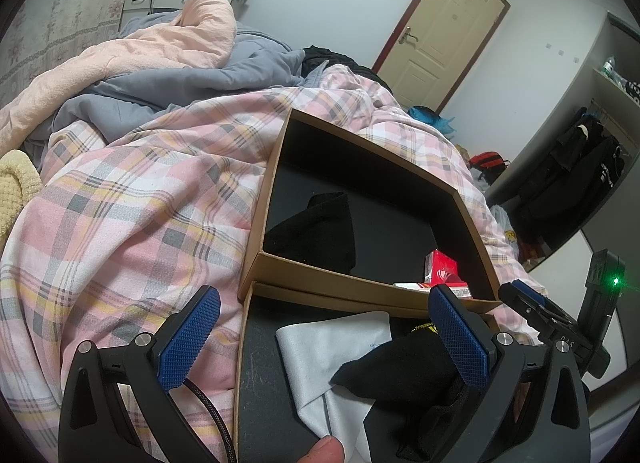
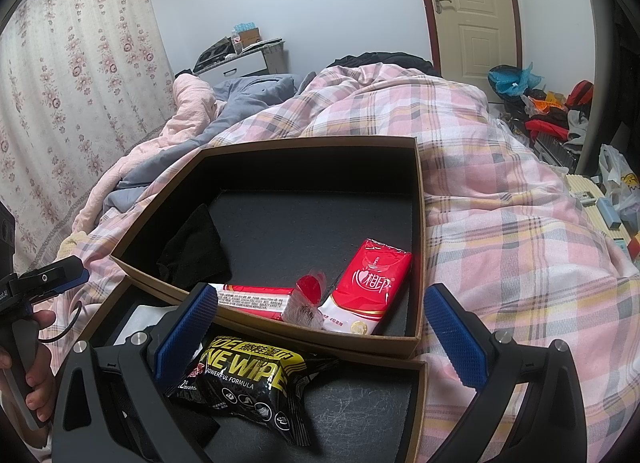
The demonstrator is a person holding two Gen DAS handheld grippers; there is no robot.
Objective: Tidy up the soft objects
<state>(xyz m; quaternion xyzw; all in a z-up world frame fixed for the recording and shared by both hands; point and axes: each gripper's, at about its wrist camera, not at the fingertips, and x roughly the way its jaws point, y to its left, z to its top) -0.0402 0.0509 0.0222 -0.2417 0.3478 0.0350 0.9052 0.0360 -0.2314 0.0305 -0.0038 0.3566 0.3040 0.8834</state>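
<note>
Two brown cardboard boxes with black linings lie on the bed. The far box point(image 1: 320, 275) point(image 2: 420, 223) holds a black sock point(image 1: 316, 227) point(image 2: 196, 255), red tissue packs point(image 2: 372, 283) point(image 1: 440, 267) and a small clear wrapper point(image 2: 308, 295). In the near box point(image 1: 242, 363) point(image 2: 416, 403) lie a grey cloth point(image 1: 336, 347), a second black sock point(image 1: 404, 367) and a black wipes pack point(image 2: 248, 379). My left gripper point(image 1: 324, 339) hangs open over the cloth and sock, its right finger beside the sock. My right gripper point(image 2: 320, 337) stands open above the wipes pack, holding nothing.
The boxes rest on a pink plaid duvet point(image 1: 120, 223) point(image 2: 500, 243). Pink and grey blankets point(image 1: 160, 63) are heaped behind. A cream plush item point(image 1: 16, 191) lies at the left. A door point(image 1: 440, 35) and floor clutter point(image 2: 552, 111) are on the right. A thumb point(image 1: 324, 451) shows below.
</note>
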